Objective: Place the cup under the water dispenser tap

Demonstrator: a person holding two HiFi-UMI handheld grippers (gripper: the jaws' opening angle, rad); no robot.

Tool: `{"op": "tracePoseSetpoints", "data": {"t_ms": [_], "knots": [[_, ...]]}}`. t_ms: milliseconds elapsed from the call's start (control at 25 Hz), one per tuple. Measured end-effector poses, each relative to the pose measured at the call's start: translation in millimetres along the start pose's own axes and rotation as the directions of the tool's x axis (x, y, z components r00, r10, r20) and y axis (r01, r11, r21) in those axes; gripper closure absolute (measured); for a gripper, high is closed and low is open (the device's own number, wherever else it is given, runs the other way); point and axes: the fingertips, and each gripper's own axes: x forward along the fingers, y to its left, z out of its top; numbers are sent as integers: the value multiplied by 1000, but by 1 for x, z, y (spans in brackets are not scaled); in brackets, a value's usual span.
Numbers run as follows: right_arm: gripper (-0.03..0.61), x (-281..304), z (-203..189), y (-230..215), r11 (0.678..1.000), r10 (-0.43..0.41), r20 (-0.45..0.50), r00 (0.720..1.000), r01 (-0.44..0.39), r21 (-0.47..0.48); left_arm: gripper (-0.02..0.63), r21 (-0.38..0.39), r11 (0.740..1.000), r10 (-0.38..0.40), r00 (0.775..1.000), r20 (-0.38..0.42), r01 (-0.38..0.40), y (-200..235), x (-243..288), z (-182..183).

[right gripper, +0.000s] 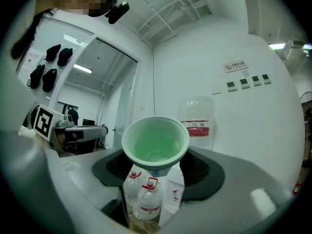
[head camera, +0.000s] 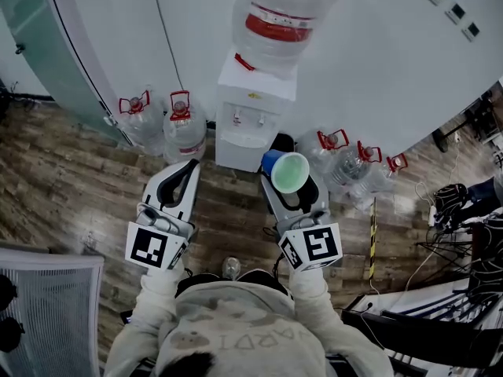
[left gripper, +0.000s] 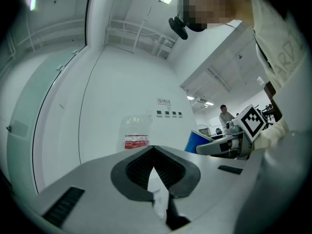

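A cup (head camera: 287, 171), blue outside and pale green inside, is held in the air with my right gripper (head camera: 291, 182) shut on its lower part. In the right gripper view the cup (right gripper: 155, 144) stands upright between the jaws, mouth toward the camera. The white water dispenser (head camera: 251, 112), with a large bottle (head camera: 279, 18) on top, stands against the wall ahead, its taps (head camera: 250, 119) left of and beyond the cup. My left gripper (head camera: 190, 168) hovers to the left, shut and empty. In its own view the left gripper (left gripper: 154, 152) points at the bottle (left gripper: 136, 135).
Water jugs with red handles stand on the wooden floor on both sides of the dispenser, two on the left (head camera: 183, 128) and several on the right (head camera: 350, 163). A mesh chair (head camera: 47, 305) is at lower left. Cables and equipment (head camera: 460, 226) crowd the right.
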Motion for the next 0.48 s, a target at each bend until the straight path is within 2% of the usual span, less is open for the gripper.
{"op": "tracePoseSetpoints", "data": {"t_ms": [280, 480], "knots": [[272, 7, -4, -20, 999, 45, 1, 999, -45, 0, 609, -2, 1000, 15, 1000, 8, -15, -16, 21, -3], [272, 22, -5, -23, 998, 56, 16, 998, -57, 15, 609, 0, 1000, 29, 1000, 1, -29, -8, 28, -6]]}}
